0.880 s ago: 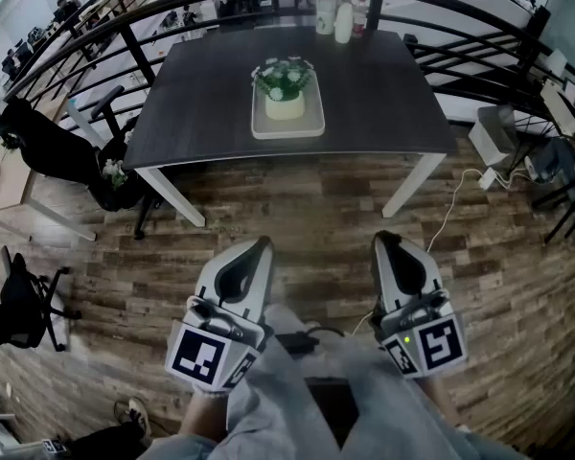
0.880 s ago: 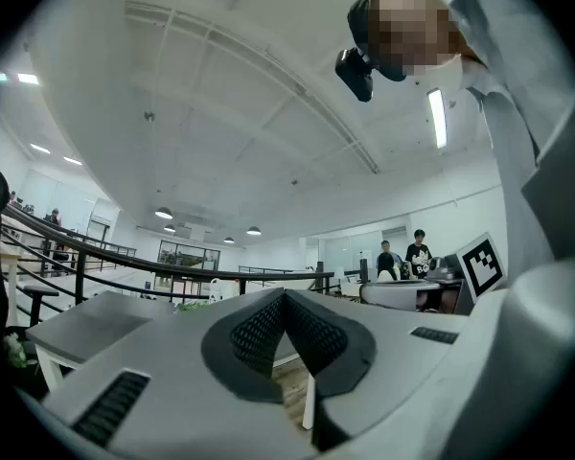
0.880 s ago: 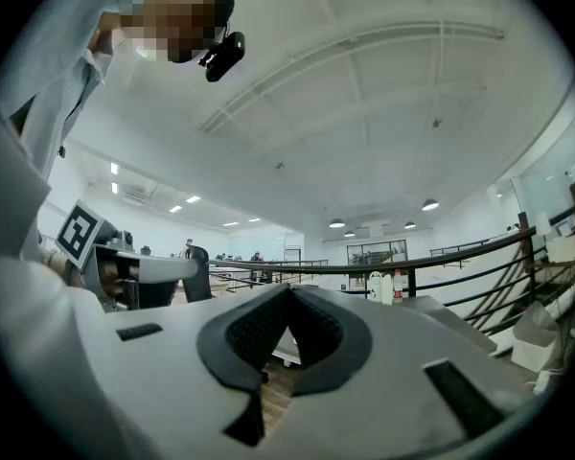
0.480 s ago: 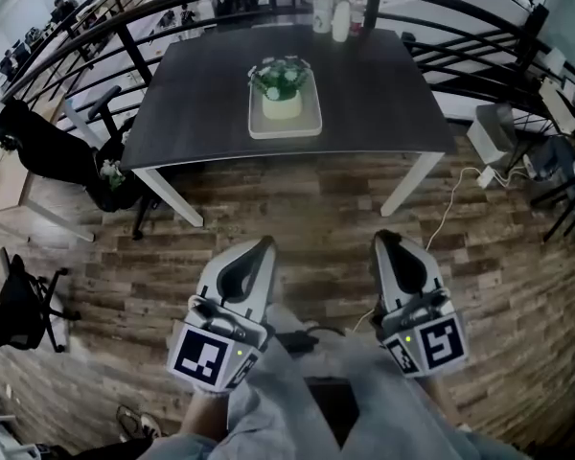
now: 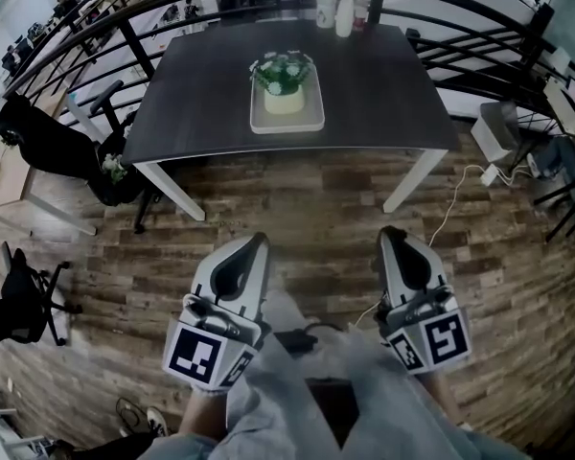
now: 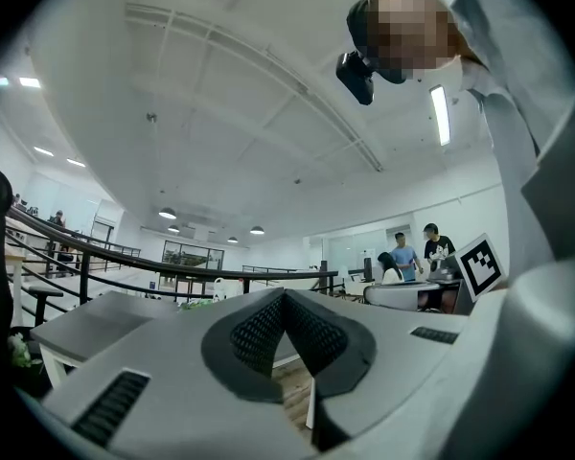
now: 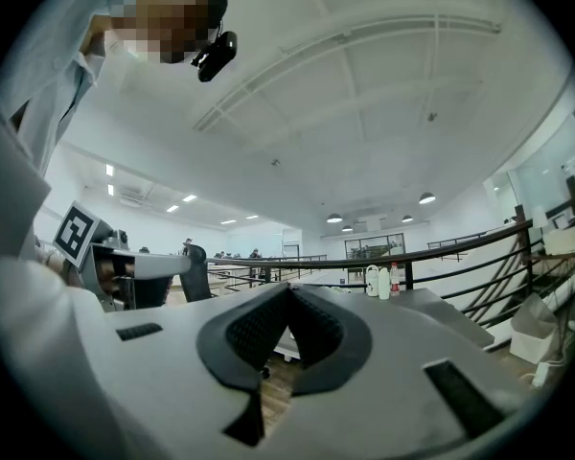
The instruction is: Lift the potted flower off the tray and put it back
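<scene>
The potted flower [image 5: 284, 77], white blooms and green leaves in a pale pot, stands on a cream rectangular tray [image 5: 287, 124] in the middle of the dark table [image 5: 196, 94]. Both grippers hang low in the head view, close to my body and well short of the table, over the wooden floor. My left gripper [image 5: 256, 241] is shut with nothing in it; its pads meet at the tip [image 6: 284, 293]. My right gripper [image 5: 390, 233] is likewise shut and holds nothing [image 7: 289, 286]. Both point level toward the table.
Two white bottles and a red-labelled one [image 5: 338, 10] stand at the table's far edge, in front of a black railing [image 5: 125, 36]. Office chairs [image 5: 38, 151] stand left of the table. A cable [image 5: 450, 209] and boxes [image 5: 503, 132] lie to the right.
</scene>
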`<state>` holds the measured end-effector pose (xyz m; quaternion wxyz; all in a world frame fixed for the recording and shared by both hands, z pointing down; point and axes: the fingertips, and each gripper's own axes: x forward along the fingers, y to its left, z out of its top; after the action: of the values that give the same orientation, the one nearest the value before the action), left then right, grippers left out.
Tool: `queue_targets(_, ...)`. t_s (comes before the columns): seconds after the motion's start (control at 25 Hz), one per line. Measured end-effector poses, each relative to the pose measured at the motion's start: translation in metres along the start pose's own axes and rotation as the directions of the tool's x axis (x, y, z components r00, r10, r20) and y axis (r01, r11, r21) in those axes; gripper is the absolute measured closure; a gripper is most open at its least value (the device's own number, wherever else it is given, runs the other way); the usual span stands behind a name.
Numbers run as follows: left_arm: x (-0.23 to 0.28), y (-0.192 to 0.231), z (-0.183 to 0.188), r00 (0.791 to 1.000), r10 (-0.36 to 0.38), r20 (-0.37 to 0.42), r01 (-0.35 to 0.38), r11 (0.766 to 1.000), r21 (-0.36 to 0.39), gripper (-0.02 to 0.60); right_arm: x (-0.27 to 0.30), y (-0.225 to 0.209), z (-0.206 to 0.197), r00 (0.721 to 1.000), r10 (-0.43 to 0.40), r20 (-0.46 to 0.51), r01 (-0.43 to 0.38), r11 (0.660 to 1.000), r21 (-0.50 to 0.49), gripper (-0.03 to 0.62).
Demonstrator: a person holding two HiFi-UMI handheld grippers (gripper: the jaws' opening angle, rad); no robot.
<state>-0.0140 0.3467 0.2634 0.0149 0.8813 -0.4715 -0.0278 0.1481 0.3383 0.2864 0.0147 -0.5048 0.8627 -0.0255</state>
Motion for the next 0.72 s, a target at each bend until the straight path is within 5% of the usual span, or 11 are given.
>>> queue_targets(0.32,-0.002,0.011,-0.016,0.998,0.035,-0.053,-0.036,0.999,-0.011,0.583,0.005,0.001,-0.014,0.999,0.013,-0.031,-0.012,1.000,0.013,0.591)
queue_targets(0.72,0.036,0.043,-0.013,1.000,0.017,0.000,-0.017,0.999,-0.028,0.583,0.043,-0.016,-0.015,0.999,-0.010,-0.048,0.010,1.000,0.007,0.591)
